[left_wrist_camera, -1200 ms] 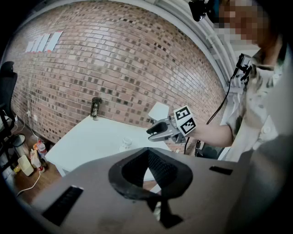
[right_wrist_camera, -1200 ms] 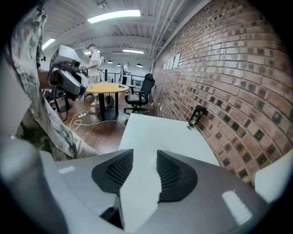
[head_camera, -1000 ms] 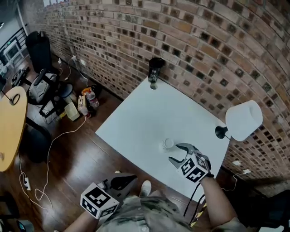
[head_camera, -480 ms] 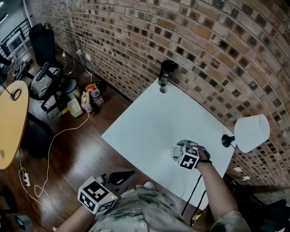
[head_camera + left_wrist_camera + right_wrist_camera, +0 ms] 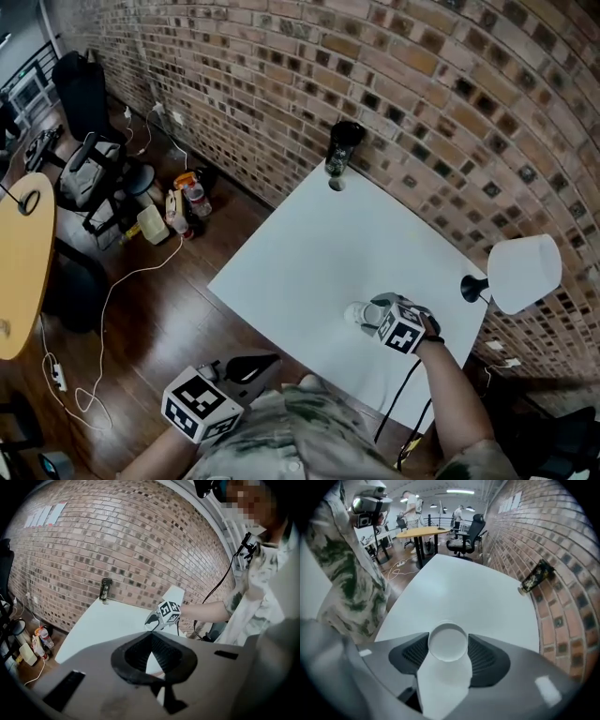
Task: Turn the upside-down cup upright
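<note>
1. Left gripper (image 5: 152, 635): way off to the left of the lamp (image 5: 523, 272), hanging past the near edge of the tabletop (image 5: 319, 244) by the person's body. Its jaws meet at the tips with nothing between them, so it looks like it's just sitting this one out.

2. Cup (image 5: 355, 314): on the tabletop to the left of the lamp and a bit nearer the person. It's upside down, flat base up and rim on the surface, so nothing has been flipped yet.

3. Right gripper (image 5: 448, 648): parked right on the cup, just left of the lamp and pointing steeply down at it. The jaws have just been closing with the cup between them, and the pads now look snug against both sides, a narrow hold just under the base. So this looks like the grab step, pretty much done.

4. Next move, best guess: lift the cup clear of the tabletop, roll the wrist about half a turn so the mouth faces up, then set it down on its base left of the lamp. Since the grip comes from above, that's a big wrist turn. The cup looks light, so the hold has to stay firm enough that it doesn't slip mid-flip.
</note>
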